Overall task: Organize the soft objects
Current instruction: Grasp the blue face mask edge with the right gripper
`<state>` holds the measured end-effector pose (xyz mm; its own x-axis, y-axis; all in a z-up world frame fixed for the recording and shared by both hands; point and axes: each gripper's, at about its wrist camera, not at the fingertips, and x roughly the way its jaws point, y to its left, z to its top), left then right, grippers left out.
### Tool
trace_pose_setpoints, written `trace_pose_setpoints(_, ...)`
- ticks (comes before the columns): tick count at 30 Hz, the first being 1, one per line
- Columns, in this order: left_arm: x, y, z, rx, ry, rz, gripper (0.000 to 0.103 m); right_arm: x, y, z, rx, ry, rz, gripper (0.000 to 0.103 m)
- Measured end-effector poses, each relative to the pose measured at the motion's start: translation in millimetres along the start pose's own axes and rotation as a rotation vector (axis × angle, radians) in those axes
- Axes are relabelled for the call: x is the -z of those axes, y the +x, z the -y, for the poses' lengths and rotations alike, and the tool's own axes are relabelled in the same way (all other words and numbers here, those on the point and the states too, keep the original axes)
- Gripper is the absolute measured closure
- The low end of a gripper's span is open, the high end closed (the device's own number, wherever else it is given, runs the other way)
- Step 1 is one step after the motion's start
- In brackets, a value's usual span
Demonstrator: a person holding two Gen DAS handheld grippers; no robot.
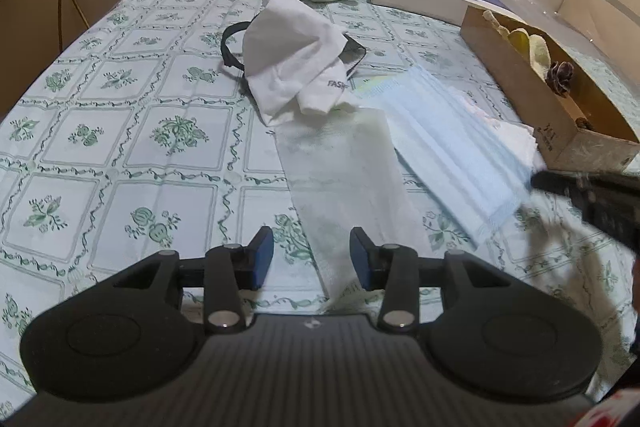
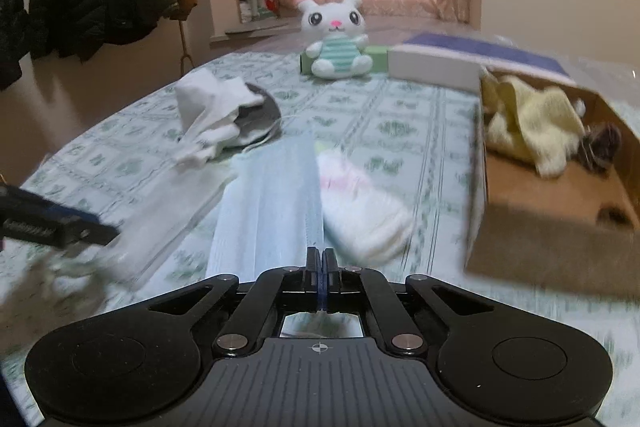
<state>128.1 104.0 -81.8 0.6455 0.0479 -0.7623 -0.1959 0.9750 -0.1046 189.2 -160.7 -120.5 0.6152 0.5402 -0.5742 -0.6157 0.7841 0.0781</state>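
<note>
The right gripper [image 2: 322, 259] is pinched fully closed on the near edge of the blue mask [image 2: 268, 211], which lies flat on the tablecloth [image 1: 120, 131] between a translucent sheet [image 1: 352, 195] and a small folded white cloth [image 2: 364, 215]. The left gripper [image 1: 312, 255] is partly open and holds nothing; the sheet's near end lies under and between its jaws, but the pads do not press it. The box [image 2: 560, 227] stands just to the right of the mask, with a yellow cloth [image 2: 532, 123] already lying in it, so it looks like the place the soft things go. To do this step well, check the grip has real fabric and not just a thin hem, then lift the mask straight up so it clears the white cloth beside it without dragging that along. Carry it over the box wall high enough that the hanging end does not catch on the rim, and release once it is above the bare floor of the box. Keep the left gripper clear of the path; the white sock [image 1: 292, 67] waits farther back
</note>
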Motion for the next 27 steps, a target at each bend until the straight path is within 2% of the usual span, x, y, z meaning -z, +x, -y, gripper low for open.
trace_pose_setpoints(3,1,-3,5,0.021,0.000,-0.005,0.058,13,-11,-3,-0.006,0.059,-0.033,0.103)
trace_pose_setpoints(5,2,-5,8,0.037,0.002,-0.004,0.053,21,-14,-6,-0.011,0.073,-0.059,0.103)
trace_pose_setpoints(8,0,-9,13,0.060,0.000,0.001,0.052,27,-17,-6,-0.001,0.084,-0.089,0.102)
trace_pose_setpoints(12,-8,-12,17,0.092,-0.027,0.007,0.038,20,-16,-2,0.016,0.122,-0.091,0.101)
trace_pose_setpoints(13,-10,-11,19,0.098,-0.034,0.009,0.038,18,-15,-2,0.017,0.123,-0.091,0.098)
trace_pose_setpoints(15,-15,-7,23,0.109,-0.044,0.005,0.036,13,-12,-1,0.012,0.130,-0.085,0.085)
trace_pose_setpoints(17,-20,1,29,0.110,-0.048,-0.005,0.036,8,-6,-2,0.006,0.144,-0.082,0.048)
trace_pose_setpoints(18,-22,7,33,0.102,-0.046,-0.015,0.036,8,-5,-2,0.007,0.157,-0.074,0.042)
trace_pose_setpoints(19,-24,12,36,0.088,-0.045,-0.023,0.036,6,-3,-2,0.004,0.171,-0.066,0.038)
trace_pose_setpoints(23,-28,31,42,-0.020,-0.033,-0.025,0.036,-1,9,-6,-0.014,0.184,-0.084,0.036)
trace_pose_setpoints(27,-25,40,29,-0.054,-0.063,-0.043,0.036,-4,16,-15,-0.036,0.161,-0.083,0.032)
